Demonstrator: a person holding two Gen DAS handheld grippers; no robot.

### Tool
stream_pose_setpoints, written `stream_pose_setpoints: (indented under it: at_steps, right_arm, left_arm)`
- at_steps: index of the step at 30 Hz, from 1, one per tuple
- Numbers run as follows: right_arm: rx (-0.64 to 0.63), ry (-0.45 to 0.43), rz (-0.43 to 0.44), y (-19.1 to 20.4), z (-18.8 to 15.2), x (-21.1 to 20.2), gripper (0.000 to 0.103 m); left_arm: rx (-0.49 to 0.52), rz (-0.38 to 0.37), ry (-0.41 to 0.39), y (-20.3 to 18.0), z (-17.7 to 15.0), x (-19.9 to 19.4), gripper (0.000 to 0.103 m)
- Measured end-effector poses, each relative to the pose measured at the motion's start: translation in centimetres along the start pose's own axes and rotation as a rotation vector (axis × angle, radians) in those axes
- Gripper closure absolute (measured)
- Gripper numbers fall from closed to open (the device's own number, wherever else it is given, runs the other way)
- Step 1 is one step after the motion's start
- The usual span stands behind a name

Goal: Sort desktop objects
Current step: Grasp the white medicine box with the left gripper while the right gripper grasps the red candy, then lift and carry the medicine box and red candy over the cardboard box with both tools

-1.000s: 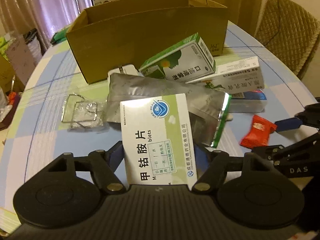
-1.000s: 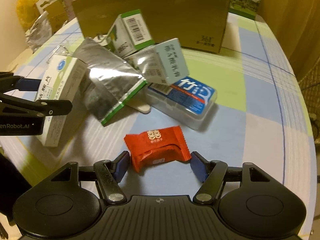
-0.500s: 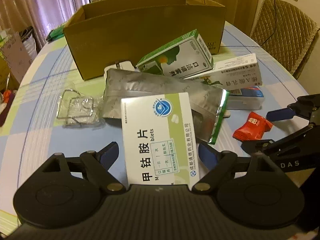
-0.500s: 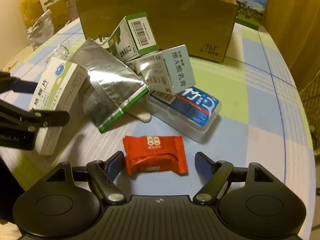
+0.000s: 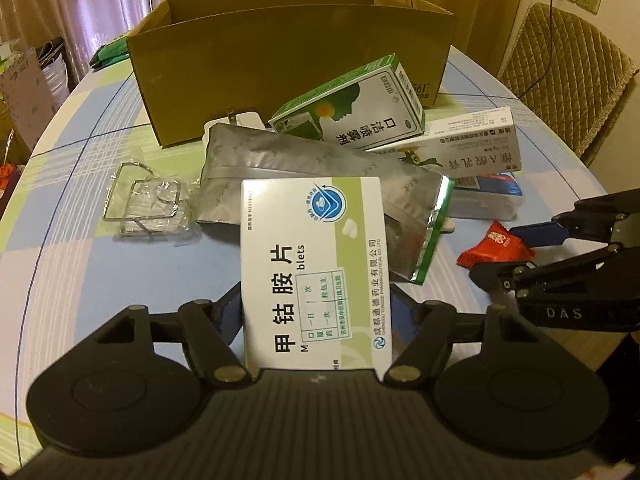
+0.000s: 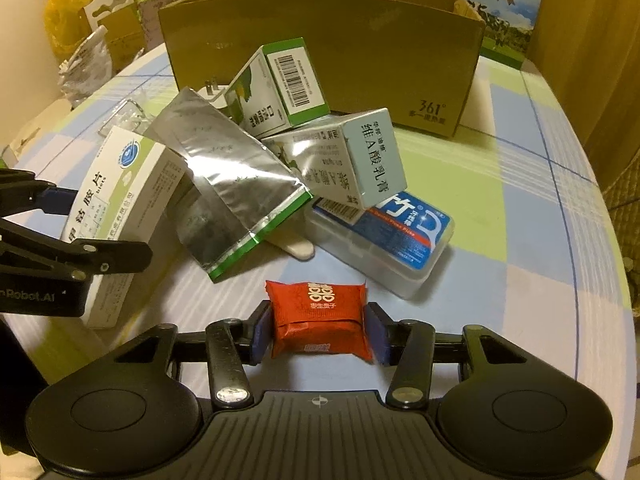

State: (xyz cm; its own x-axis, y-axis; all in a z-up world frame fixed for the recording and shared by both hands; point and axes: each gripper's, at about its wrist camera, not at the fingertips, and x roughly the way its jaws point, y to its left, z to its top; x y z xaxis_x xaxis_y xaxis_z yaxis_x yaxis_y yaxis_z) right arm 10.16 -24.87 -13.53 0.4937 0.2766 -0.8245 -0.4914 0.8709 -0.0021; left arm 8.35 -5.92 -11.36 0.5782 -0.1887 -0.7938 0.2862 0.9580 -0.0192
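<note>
Between the blue pads of the right claw [image 6: 318, 334] sits a red packet [image 6: 319, 320], squeezed from both sides at the near edge of the desk [image 6: 500, 272]. The left claw [image 5: 316, 312] is clamped on a white-and-green tablet box [image 5: 314, 268], which stands tilted up off the desk just left of the pile. Behind the packet lies a clear case [image 6: 384, 240] with a blue label. A pale box [image 6: 340, 164] leans on that case, and a green-edged box [image 6: 280, 88] rests above it. A silver pouch [image 6: 232, 184] slopes down from the pile toward the tablet box, with a flat pale stick [image 6: 294, 247] showing under its lower end. A wire holder [image 5: 146, 200] in clear wrap lies to the left. A carton [image 6: 320, 44] stands open at the far side.
</note>
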Motion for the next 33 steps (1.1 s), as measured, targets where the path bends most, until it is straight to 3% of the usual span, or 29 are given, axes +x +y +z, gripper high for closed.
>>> stream_pose_setpoints:
  at_steps: [27,33]
  right_arm:
    - [0.062,-0.134,0.003,1.8,0.0,-5.0,0.06]
    - [0.045,-0.13,-0.024,2.1,-0.3,-6.0,0.06]
  left_arm:
    - [0.027,0.026,-0.073,-0.5,1.4,-3.7,0.035]
    - [0.01,0.036,-0.101,-0.3,1.5,-4.8,0.035]
